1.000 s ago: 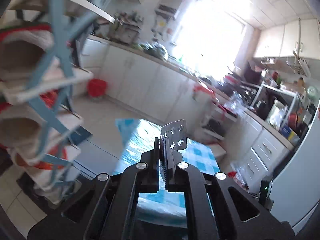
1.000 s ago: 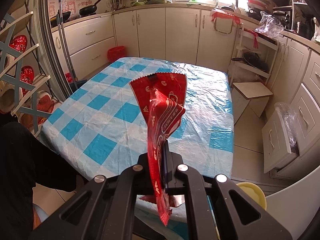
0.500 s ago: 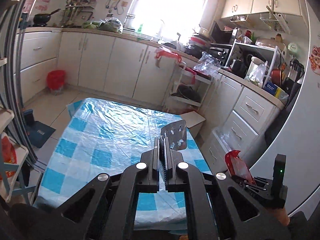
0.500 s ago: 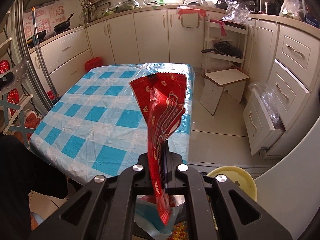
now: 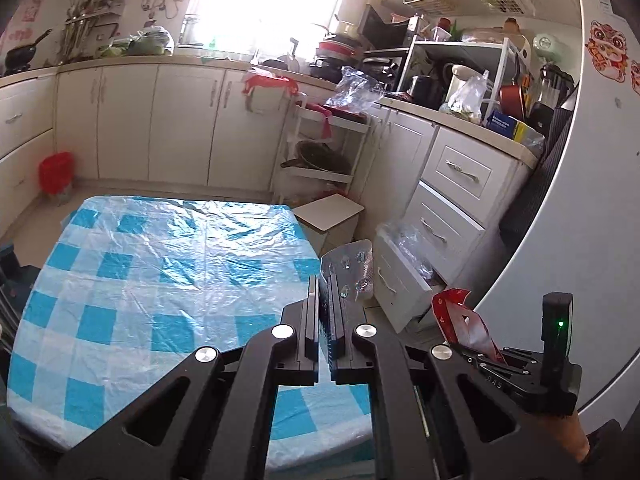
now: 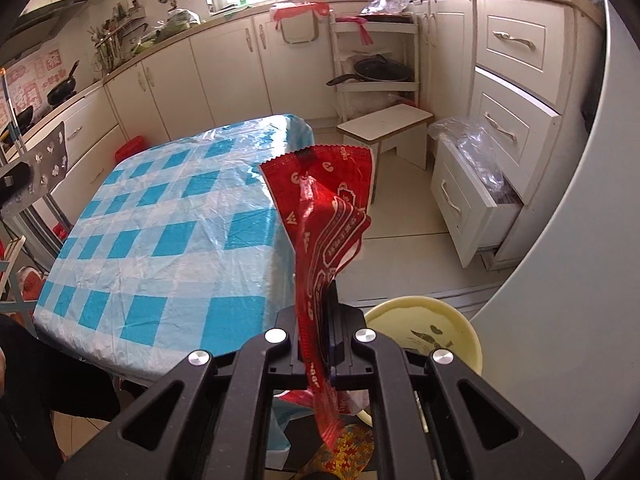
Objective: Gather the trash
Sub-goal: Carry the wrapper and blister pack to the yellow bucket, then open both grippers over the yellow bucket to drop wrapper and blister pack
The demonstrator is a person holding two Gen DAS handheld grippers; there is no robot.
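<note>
Yellow bin (image 6: 424,344) now closer – red wrapper (image 6: 324,216) (upright), right gripper (image 6: 320,320) clamped

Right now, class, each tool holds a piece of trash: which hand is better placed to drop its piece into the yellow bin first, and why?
Probably the right. The right tool, clamping the red wrapper, hangs beside the yellow bin. The left tool, holding the blister pack, is over the table.

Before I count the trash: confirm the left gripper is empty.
No: the left gripper is shut on a blister pack.

Glossy red plastic wrapper (image 6: 324,216), foil blister pack (image 5: 352,272)
</note>
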